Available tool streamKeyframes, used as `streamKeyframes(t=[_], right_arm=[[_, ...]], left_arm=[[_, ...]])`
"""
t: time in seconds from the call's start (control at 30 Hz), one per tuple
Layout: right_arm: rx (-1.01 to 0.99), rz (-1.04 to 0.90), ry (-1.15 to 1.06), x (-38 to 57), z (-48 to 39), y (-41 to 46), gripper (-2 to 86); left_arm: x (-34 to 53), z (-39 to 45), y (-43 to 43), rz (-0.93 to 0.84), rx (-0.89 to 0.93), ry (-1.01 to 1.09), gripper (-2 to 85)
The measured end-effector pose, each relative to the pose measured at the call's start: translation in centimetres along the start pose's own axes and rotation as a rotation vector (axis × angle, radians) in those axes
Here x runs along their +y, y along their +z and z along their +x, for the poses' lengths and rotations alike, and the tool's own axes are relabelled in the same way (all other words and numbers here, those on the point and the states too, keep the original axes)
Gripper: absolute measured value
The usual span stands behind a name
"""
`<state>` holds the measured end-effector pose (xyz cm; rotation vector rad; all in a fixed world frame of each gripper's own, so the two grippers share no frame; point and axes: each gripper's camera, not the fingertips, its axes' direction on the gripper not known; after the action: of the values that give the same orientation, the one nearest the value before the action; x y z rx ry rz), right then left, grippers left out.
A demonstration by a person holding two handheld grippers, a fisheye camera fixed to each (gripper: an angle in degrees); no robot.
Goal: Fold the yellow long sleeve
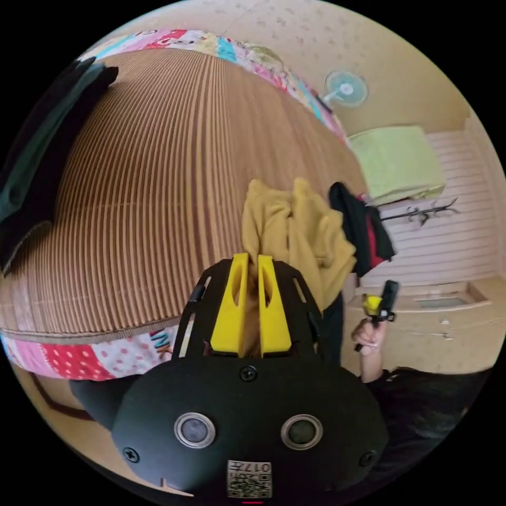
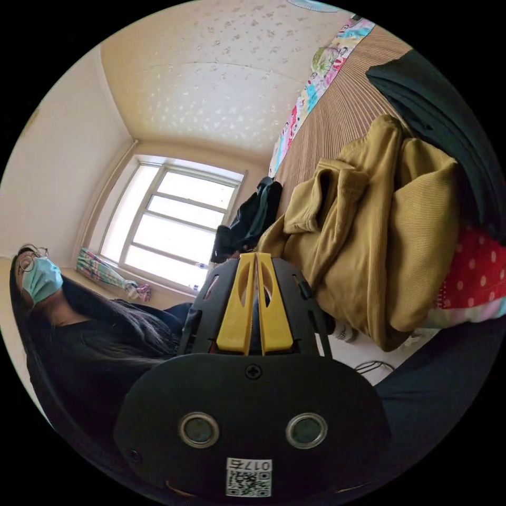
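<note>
The yellow long sleeve lies bunched at the near edge of the bed, partly hanging over its side, with bare striped cover stretching far and left of it. The left gripper has its jaws pinching the cloth. In the right gripper view, the right gripper is off the garment, jaws pressed together on nothing. Dark clothes lie at the bed's far left.

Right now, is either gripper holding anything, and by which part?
The left gripper pinches the yellow long sleeve at a bunched fold near its edge. The right gripper is shut on nothing.
</note>
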<state>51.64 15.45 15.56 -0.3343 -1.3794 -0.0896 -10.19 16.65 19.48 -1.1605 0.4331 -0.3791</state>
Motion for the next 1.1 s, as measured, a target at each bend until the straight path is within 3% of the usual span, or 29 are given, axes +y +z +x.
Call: streamKeyframes(t=[0.07, 0.17, 0.27, 0.3, 0.33, 0.4, 0.43, 0.47, 0.5, 0.53, 0.6, 0.63, 0.67, 0.73, 0.77, 0.9, 1.1], right_arm=[[-0.023, 0.026, -0.025, -0.1, -0.9, -1.1, 3.6], [-0.007, 0.051, -0.069, 0.0, -2.7, -3.0, 3.9], [0.018, 0.079, -0.129, 0.3, -4.8, -4.9, 3.8], [0.021, 0.093, -0.164, 0.5, -5.8, -5.7, 3.6], [0.024, 0.11, -0.203, 0.8, -7.0, -6.4, 3.4], [0.033, 0.137, -0.261, 1.5, -8.7, -7.2, 2.9], [0.053, 0.159, -0.292, 1.9, -9.7, -7.6, 2.5], [0.07, 0.169, -0.305, 2.1, -10.1, -7.7, 2.3], [0.127, 0.181, -0.314, 2.4, -10.6, -7.4, 1.8], [0.207, 0.173, -0.293, 2.2, -10.5, -6.6, 1.1], [0.29, 0.145, -0.276, 1.6, -10.0, -3.7, 0.7], [0.355, 0.093, -0.298, 0.9, -9.4, 0.2, 0.5], [0.425, 0.037, -0.286, 0.2, -8.6, 3.1, 0.4], [0.849, -0.341, -0.13, -2.1, -1.7, 16.6, 0.1], [0.894, -0.439, -0.122, -2.1, 0.1, 19.6, 0.0], [0.948, -0.273, -0.086, -0.4, 0.5, 21.6, -0.2], [0.791, -0.227, -0.048, -0.5, 1.3, 20.5, -0.2]], left_arm=[[0.7, 2.3, -4.8, 0.169, 0.143, 0.118, 1.5], [0.1, 7.1, -10.1, 0.241, 0.265, 0.327, 0.1], [0.0, 11.5, -14.4, 0.328, 0.503, 0.526, -0.6], [0.3, 13.5, -16.0, 0.354, 0.607, 0.628, -0.7], [0.9, 14.7, -18.2, 0.45, 0.838, 0.756, -0.8], [0.6, 15.1, -21.1, 0.567, 1.2, 0.825, -0.8], [-0.4, 15.2, -22.4, 0.57, 1.241, 0.769, -0.8], [-1.0, 15.4, -22.9, 0.557, 1.179, 0.745, -0.7], [-1.9, 16.3, -23.4, 0.505, 0.878, 0.704, -0.5], [-2.6, 16.9, -22.5, 0.449, 0.459, 0.619, 0.1], [-2.4, 16.6, -18.8, 0.388, -0.009, 0.501, 3.0], [-1.6, 15.5, -15.6, 0.323, -0.082, 0.485, 5.3], [-1.1, 14.8, -14.0, 0.283, -0.069, 0.476, 6.2], [1.4, 10.5, -7.0, 0.109, 0.087, 0.366, 6.8], [2.2, 9.3, -5.4, 0.068, 0.131, 0.328, 6.8], [9.6, 3.3, 0.8, -0.033, 0.339, 0.14, 6.6], [15.0, 2.2, 6.4, -0.177, 0.063, 0.174, 10.3]])
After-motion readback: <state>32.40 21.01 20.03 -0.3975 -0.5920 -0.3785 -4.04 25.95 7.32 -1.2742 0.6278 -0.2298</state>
